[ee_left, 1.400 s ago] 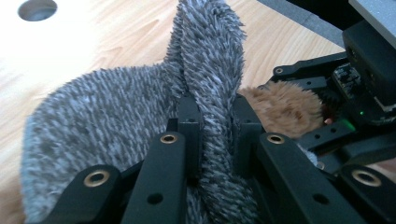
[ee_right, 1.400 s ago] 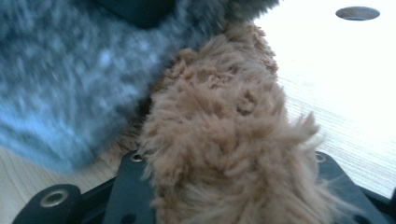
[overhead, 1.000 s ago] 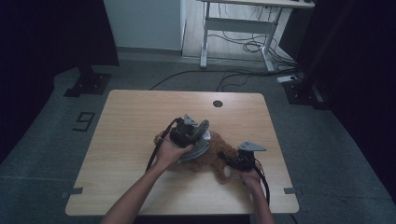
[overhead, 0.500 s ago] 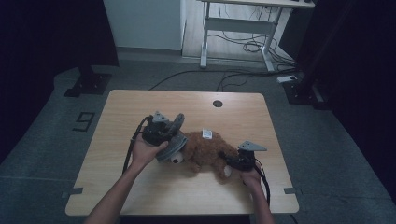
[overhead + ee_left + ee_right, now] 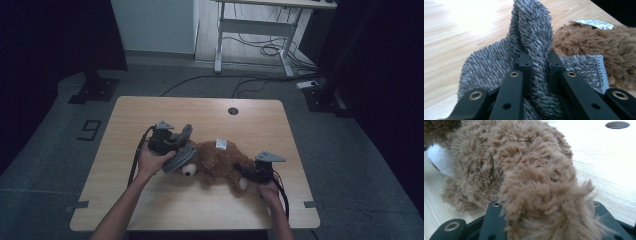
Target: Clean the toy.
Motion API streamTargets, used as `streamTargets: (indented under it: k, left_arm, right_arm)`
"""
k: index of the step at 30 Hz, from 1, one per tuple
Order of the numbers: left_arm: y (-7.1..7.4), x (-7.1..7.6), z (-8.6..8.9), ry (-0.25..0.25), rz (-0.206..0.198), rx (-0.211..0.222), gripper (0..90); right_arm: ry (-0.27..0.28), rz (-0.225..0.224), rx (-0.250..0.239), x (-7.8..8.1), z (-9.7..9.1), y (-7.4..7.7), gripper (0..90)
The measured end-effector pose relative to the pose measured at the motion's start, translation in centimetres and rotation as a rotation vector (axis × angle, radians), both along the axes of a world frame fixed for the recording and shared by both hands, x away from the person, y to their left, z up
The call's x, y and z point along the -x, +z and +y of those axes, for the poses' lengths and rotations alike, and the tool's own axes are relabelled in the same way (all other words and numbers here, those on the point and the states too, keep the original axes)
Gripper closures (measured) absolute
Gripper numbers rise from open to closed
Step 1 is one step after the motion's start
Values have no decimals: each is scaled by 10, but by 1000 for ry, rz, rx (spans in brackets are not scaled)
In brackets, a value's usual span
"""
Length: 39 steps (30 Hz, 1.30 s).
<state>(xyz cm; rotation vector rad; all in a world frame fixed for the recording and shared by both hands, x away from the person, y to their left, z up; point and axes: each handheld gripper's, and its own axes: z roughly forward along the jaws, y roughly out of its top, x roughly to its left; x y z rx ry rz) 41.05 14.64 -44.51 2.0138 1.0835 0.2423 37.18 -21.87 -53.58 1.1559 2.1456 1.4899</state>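
**Plush bear and grey cloth, one gripper on each**

High view: one brown plush bear (image 5: 220, 162) lying on its side near the middle of one wooden table (image 5: 150, 112); one grey fleece cloth (image 5: 180, 155) at its head; one white tag (image 5: 220, 144) on its back. Left gripper (image 5: 181, 141) clamps the cloth; right gripper (image 5: 245, 172) is at the bear's leg, its jaws having just eased wider. Risk: if the leg slips free, the bear would drag along with the cloth.

Left gripper view: two jaws closed on a raised fold of cloth (image 5: 534, 37), bear (image 5: 596, 40) just beside. Risk: fleece pile is slippery, so a sharp pull could strip the fold out.

Right gripper view: one furry limb (image 5: 541, 202) lies between the jaws; whether the pads press it I cannot tell.
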Motion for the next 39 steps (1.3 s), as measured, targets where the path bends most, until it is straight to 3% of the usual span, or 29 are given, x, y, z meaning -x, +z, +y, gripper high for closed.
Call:
streamTargets:
  k: [3, 7, 9, 10, 11, 13, 17, 20, 23, 25, 26, 30, 32, 35, 39]
  left_arm:
    - [-4, 4, 2, -8, -1, 5, 781]
    - [-9, 17, 3, -14, -38, -11, 784]
    - [-11, 23, 3, -21, -49, -12, 785]
    - [-12, 27, 5, -27, -51, -5, 786]
    - [-12, 27, 5, -27, -51, -5, 786]
    - [-14, 31, 7, -33, -50, 7, 787]
    - [-17, 38, 10, -42, -51, 22, 787]
    - [-17, 42, 12, -54, -48, 27, 787]
    - [-18, 47, 12, -59, -53, 25, 786]
    - [-20, 51, 13, -60, -61, 25, 786]
    - [-21, 53, 13, -62, -62, 29, 786]
    - [-24, 58, 17, -70, -55, 49, 786]
    - [-26, 62, 18, -71, -62, 44, 787]
    - [-26, 65, 18, -77, -65, 39, 787]
    - [-29, 73, 18, -93, -66, 41, 788]
  right_arm:
    - [10, 10, -3, 2, -1, 3, 500]
    - [20, 15, -24, 5, -5, 9, 423]
    - [28, 26, -59, 7, -9, 17, 388]
    - [33, 12, -68, 10, -12, 29, 356]
    - [33, 12, -68, 10, -12, 29, 356]
    - [44, -1, -94, 12, -15, 45, 317]
    - [45, 3, -94, 8, -15, 59, 283]
    - [50, 6, -129, 3, -17, 75, 269]
    - [63, 20, -112, 0, -14, 80, 264]
    - [95, 63, -75, -2, -7, 75, 245]
    - [95, 63, -75, -2, -7, 75, 245]
    - [177, 149, -15, 0, 14, 52, 224]
    - [232, 203, 4, 3, 27, 36, 324]
    - [231, 219, 37, 8, 34, 25, 398]
    - [232, 222, 20, 24, 35, 10, 486]
